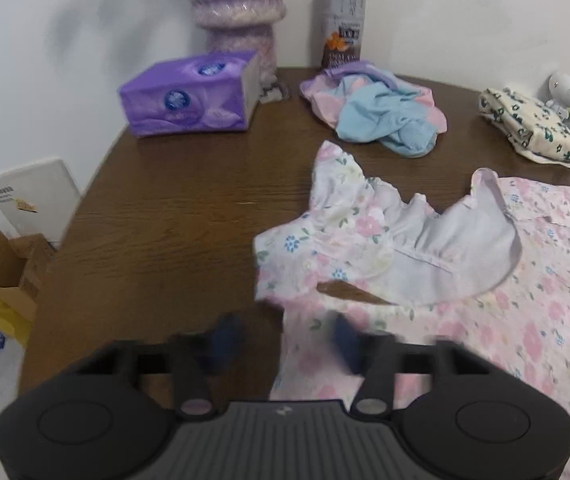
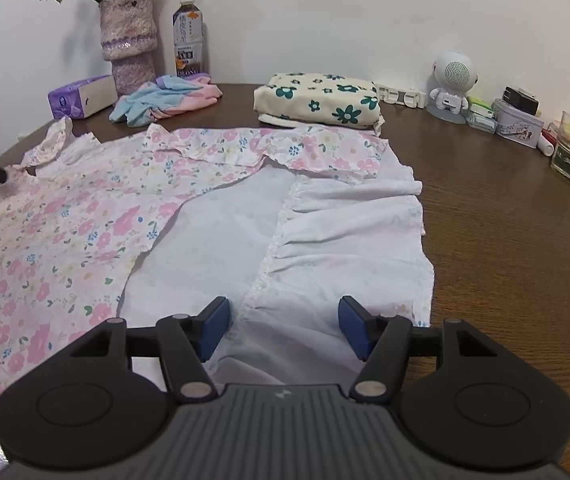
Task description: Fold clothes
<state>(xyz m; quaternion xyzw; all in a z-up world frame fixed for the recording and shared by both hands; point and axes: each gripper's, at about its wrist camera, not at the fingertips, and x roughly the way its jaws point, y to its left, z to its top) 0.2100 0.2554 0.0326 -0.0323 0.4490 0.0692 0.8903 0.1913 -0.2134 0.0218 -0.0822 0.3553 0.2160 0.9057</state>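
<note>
1. The left gripper (image 1: 281,340) sits nearest, over the pink floral dress's (image 1: 505,320) edge beside the sleeve; its blurred jaws look parted around cloth, so I cannot tell whether they pinch it.
2. The dress lies flat on the table (image 2: 505,240), lining up, ready for folding.
3. The right gripper (image 2: 285,328) hovers with jaws apart over the white hem, gripping nothing.
4. A folded garment (image 2: 321,98) sits behind, probably finished.

The bottle (image 2: 188,38) label reads "OOLONG", partly hidden.
</note>
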